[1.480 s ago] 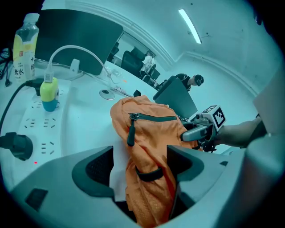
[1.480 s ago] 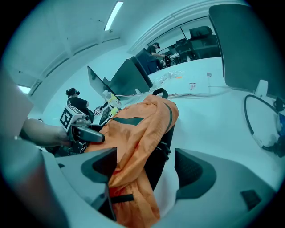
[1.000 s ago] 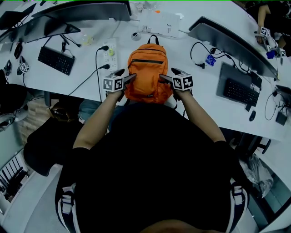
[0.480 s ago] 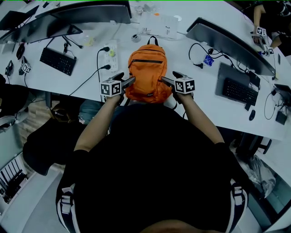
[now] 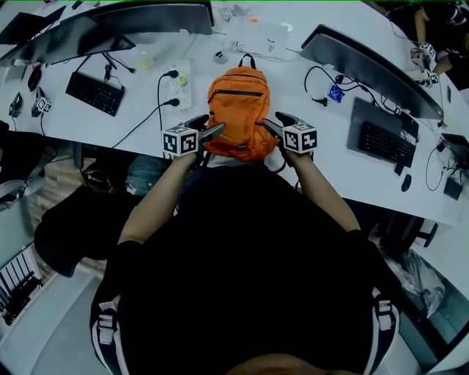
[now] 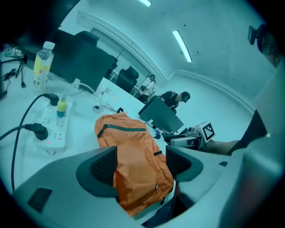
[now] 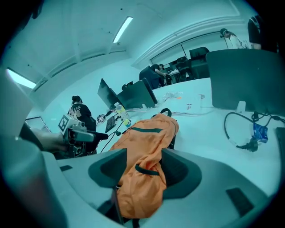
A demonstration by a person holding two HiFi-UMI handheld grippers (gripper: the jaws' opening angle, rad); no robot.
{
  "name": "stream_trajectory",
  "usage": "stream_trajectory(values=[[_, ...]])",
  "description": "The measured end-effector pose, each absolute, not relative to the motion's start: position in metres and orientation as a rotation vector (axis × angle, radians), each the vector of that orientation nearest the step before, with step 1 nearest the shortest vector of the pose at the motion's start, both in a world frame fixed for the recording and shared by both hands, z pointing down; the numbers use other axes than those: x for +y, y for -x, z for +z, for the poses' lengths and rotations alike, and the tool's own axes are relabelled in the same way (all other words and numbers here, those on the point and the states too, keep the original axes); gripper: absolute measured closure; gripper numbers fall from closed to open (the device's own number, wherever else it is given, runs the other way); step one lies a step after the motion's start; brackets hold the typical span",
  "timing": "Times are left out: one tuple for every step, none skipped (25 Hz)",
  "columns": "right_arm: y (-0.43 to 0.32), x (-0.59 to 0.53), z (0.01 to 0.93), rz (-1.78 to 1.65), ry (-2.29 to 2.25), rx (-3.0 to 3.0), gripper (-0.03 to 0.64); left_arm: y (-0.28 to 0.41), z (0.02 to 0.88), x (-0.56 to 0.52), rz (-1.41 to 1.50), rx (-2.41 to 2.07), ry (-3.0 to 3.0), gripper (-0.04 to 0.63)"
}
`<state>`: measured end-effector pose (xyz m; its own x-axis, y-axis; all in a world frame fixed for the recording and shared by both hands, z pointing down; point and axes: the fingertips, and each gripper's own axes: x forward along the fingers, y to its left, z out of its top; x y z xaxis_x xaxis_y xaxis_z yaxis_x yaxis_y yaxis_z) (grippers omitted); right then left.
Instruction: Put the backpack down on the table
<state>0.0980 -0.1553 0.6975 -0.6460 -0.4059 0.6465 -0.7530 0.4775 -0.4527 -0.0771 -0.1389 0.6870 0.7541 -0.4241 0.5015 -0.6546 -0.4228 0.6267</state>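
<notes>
An orange backpack (image 5: 238,110) lies flat on the white table (image 5: 330,157), its handle pointing away and its lower end at the near edge. My left gripper (image 5: 209,124) is at its lower left side. In the left gripper view the jaws stand wide around the backpack's (image 6: 129,147) lower corner, the fabric resting against one pad. My right gripper (image 5: 270,123) is at the lower right side. Its jaws are closing, with bunched fabric and a dark strap of the backpack (image 7: 149,142) between them, touching both pads.
A white power strip (image 5: 179,84) with plugged black cables lies left of the backpack. Keyboards (image 5: 91,94) (image 5: 381,143) and dark monitors (image 5: 139,18) (image 5: 366,66) flank it. A bottle (image 6: 41,67) stands at the far left. Other people sit at desks behind.
Both grippers have risen a little beside the backpack. The right gripper's fingers have drawn closer together on the fabric. The backpack's lower end has come up slightly.
</notes>
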Motion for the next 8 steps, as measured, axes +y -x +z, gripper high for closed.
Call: stream_trajectory(values=[[-0.097,-0.153,0.697,1.015,-0.953,-2.272,0.364,0.071,0.678,-0.135,0.337,-0.789,-2.105,0.241],[-0.097,-0.150,0.696,1.007,-0.947,-2.272,0.372,0.065,0.670,-0.132,0.339,-0.769,-2.131,0.241],[-0.097,-0.148,0.695,1.001,-0.946,-2.273,0.387,0.060,0.662,-0.129,0.337,-0.751,-2.153,0.242],[-0.097,-0.146,0.693,0.996,-0.947,-2.273,0.401,0.055,0.655,-0.126,0.328,-0.738,-2.170,0.247],[-0.097,-0.143,0.692,0.993,-0.951,-2.272,0.411,0.052,0.648,-0.123,0.317,-0.728,-2.183,0.255],[-0.097,-0.140,0.691,0.990,-0.955,-2.268,0.422,0.049,0.642,-0.121,0.305,-0.721,-2.193,0.264],[-0.096,-0.137,0.689,0.987,-0.959,-2.263,0.429,0.046,0.637,-0.118,0.294,-0.713,-2.201,0.271],[-0.096,-0.134,0.688,0.985,-0.963,-2.258,0.437,0.044,0.632,-0.116,0.283,-0.706,-2.209,0.279]])
